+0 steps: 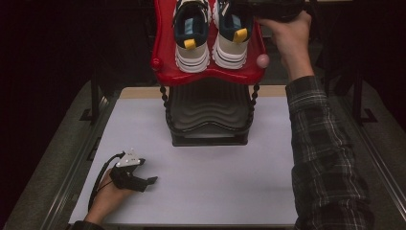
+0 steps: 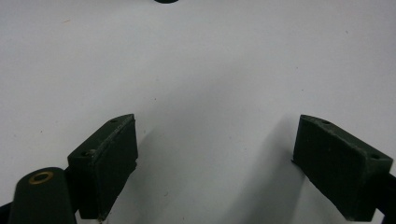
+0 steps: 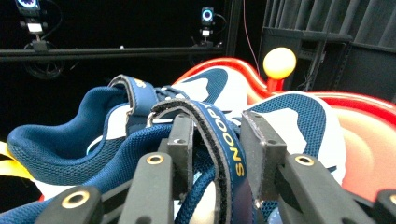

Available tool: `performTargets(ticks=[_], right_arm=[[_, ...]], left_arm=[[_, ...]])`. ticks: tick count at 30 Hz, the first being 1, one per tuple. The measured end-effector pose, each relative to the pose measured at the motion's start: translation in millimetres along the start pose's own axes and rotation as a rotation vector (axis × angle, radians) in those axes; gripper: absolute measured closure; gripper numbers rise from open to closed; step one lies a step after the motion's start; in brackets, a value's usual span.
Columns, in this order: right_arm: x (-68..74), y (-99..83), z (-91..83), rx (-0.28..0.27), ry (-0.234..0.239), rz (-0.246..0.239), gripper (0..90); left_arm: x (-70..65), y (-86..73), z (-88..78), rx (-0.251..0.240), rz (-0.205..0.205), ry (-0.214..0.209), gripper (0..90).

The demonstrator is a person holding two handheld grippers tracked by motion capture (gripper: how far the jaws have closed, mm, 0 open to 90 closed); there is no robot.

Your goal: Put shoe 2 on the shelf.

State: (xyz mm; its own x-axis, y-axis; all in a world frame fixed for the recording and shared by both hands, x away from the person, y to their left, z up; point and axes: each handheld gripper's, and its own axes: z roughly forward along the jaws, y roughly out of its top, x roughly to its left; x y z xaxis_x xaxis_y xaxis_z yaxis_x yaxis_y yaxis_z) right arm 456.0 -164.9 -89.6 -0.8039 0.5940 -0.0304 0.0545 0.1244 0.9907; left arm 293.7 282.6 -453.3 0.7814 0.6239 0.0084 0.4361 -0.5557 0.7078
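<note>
Two navy-and-white sneakers stand side by side, heels toward me, on the red top shelf (image 1: 163, 48) of a small rack: the left shoe (image 1: 191, 33) and the right shoe (image 1: 232, 33). My right gripper (image 1: 273, 7) reaches over the right shoe from the right. In the right gripper view its jaws (image 3: 217, 126) close on that shoe's blue strap (image 3: 224, 140), which reads SNOOPY. My left gripper (image 1: 148, 181) rests on the white table near the front left, open, with nothing but bare tabletop between its pads (image 2: 215, 140).
A black wavy lower shelf (image 1: 208, 115) sits under the red one, on beaded black posts (image 1: 165, 103). Ball knobs cap the red shelf's corners (image 1: 263, 61), and one glows orange (image 3: 279, 62) behind the shoes. The white tabletop (image 1: 215, 191) spreads in front of the rack.
</note>
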Motion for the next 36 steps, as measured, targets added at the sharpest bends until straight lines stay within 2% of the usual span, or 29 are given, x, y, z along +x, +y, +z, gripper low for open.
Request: performTargets(ticks=[5,6,7,8,10,12,17,21,30,36], right_arm=[[7.2,-3.5,7.1,0.012,0.001,-0.003,61.9],[7.3,-3.7,6.7,0.011,-0.002,0.001,58.7],[6.7,-4.2,6.0,0.007,0.002,0.010,49.7],[5.7,-4.4,5.1,0.003,0.014,0.041,42.9],[3.3,-5.1,1.3,-0.002,0.036,0.079,39.0],[3.7,-5.4,-5.0,0.010,0.027,0.076,34.9],[4.1,-11.4,-23.7,-0.001,0.015,0.084,28.6],[5.3,-19.7,-39.5,0.016,0.008,0.081,26.9],[3.7,-45.7,-76.6,0.014,-0.025,0.095,26.7],[2.3,-64.5,-94.4,0.021,-0.045,0.107,26.7]], left_arm=[[-0.7,-0.4,0.1,-0.005,0.001,0.004,13.0],[-0.9,-0.4,0.0,-0.004,0.000,0.005,13.1],[-0.9,-0.3,-0.1,-0.003,0.001,0.005,13.1],[-0.9,-0.4,-0.1,-0.003,0.002,0.005,13.1],[-1.2,-0.4,0.0,-0.004,0.001,0.005,13.1],[-1.1,-0.4,0.0,-0.005,0.001,0.005,13.1],[-1.0,-0.5,0.0,-0.005,0.002,0.006,13.1],[-0.9,-0.5,0.1,-0.006,0.003,0.007,13.1],[-1.1,-0.5,0.1,-0.006,-0.001,0.006,13.1],[-1.2,-0.5,0.0,-0.006,-0.001,0.006,13.1]])
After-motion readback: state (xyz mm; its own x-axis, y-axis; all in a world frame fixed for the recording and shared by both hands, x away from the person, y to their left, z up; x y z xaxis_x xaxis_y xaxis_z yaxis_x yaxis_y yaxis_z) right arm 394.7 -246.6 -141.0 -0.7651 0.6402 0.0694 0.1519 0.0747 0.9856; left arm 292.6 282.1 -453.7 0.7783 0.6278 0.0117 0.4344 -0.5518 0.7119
